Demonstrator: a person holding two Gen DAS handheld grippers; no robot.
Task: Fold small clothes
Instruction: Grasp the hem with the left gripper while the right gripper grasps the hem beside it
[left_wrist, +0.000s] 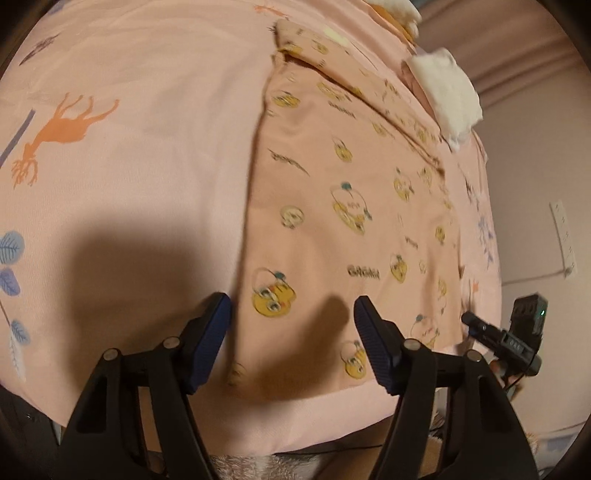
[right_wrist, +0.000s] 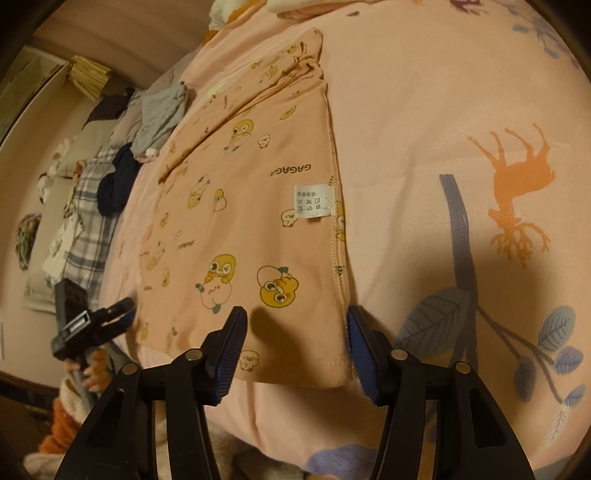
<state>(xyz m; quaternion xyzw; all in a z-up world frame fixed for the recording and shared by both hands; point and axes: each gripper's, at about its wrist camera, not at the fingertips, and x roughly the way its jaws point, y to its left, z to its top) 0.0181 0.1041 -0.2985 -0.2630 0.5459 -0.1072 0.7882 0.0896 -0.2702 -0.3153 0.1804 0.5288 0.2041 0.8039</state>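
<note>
A small pink garment (left_wrist: 351, 206) printed with yellow cartoon ducks lies flat on a pink bedsheet (left_wrist: 129, 184); it also shows in the right wrist view (right_wrist: 251, 206), with a white care label (right_wrist: 311, 201) near its right seam. My left gripper (left_wrist: 291, 325) is open and empty, hovering over the garment's near left corner. My right gripper (right_wrist: 295, 332) is open and empty over the garment's near right corner. Each gripper shows in the other's view, the right one (left_wrist: 480, 326) and the left one (right_wrist: 118, 310).
The sheet (right_wrist: 461, 129) carries orange deer and blue leaf prints. A white folded cloth (left_wrist: 443, 96) lies at the far end. A pile of other clothes (right_wrist: 122, 155), grey, navy and plaid, lies beyond the garment's left side. The bed's near edge runs just under the grippers.
</note>
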